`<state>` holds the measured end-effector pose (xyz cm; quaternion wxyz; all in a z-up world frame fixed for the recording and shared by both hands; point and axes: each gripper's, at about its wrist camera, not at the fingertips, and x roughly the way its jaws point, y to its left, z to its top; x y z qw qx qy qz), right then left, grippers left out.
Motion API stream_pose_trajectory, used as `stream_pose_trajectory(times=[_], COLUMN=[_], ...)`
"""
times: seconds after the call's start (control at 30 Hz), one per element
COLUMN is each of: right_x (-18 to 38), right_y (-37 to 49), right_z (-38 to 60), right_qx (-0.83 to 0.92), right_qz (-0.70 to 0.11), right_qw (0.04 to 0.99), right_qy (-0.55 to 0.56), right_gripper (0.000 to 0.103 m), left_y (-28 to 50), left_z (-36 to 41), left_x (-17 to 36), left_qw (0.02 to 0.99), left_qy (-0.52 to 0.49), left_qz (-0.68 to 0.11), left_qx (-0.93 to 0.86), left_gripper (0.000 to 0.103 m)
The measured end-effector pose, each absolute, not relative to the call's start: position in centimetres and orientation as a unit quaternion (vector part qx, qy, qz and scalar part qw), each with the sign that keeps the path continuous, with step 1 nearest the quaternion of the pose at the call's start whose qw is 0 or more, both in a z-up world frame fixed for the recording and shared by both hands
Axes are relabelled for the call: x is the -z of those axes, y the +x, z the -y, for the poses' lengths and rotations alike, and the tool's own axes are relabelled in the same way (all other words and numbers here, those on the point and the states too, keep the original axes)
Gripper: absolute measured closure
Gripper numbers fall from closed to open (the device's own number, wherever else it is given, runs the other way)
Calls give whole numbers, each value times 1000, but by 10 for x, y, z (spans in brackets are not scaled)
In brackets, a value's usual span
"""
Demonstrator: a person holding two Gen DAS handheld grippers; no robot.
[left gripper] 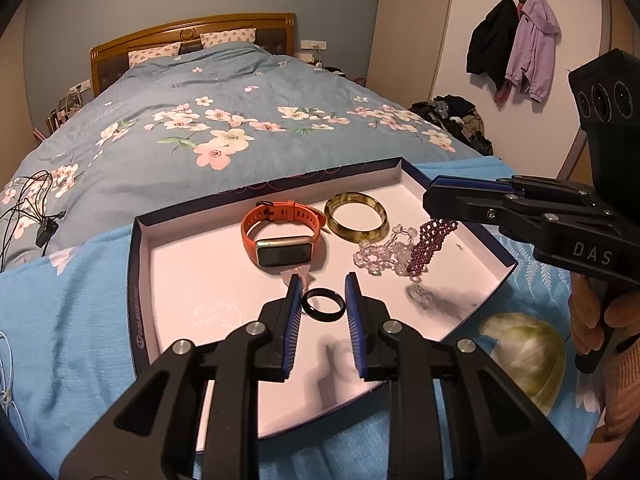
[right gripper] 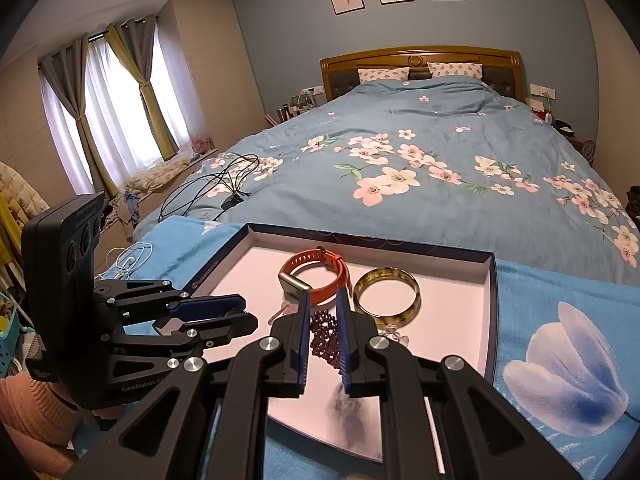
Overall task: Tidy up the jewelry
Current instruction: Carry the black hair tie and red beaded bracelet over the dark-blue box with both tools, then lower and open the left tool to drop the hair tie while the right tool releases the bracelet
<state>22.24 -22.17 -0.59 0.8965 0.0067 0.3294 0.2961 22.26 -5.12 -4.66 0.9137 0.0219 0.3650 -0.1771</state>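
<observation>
A white tray [left gripper: 138, 280] [right gripper: 490, 300] with a dark blue rim lies on a light blue cloth. In it are an orange smart band [left gripper: 280, 236] [right gripper: 316, 276], an amber bangle [left gripper: 356, 216] [right gripper: 386, 292] and a clear bead bracelet [left gripper: 380, 254] [right gripper: 394, 336]. My left gripper [left gripper: 324, 308] [right gripper: 246, 314] hovers over the tray's near part, shut on a black ring [left gripper: 323, 305]. My right gripper [left gripper: 434, 196] [right gripper: 324, 320] is shut on a purple bead bracelet [left gripper: 432, 240] [right gripper: 324, 332], which hangs down over the tray's right side.
A bed with a blue floral duvet [left gripper: 240, 120] [right gripper: 420, 152] stretches behind the tray. Black cables [left gripper: 32, 200] [right gripper: 224, 184] lie on it to the left. A white earphone cord [right gripper: 132, 256] lies beside the cloth. A hand [left gripper: 592, 320] holds the right gripper's handle.
</observation>
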Motion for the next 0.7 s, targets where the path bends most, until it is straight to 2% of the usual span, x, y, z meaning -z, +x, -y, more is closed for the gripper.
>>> stream_pose_trajectory(times=[0.7], right_x=[13], right_y=[232], right_z=[225], right_qx=[-295], right_qz=[-339], right_qw=[893], right_qy=[17], right_gripper=[92], left_y=[241], left_z=[54], left_x=[66], left_qw=[908], left_qy=[25], left_qz=[-386], left_qx=[163], left_gripper=[81])
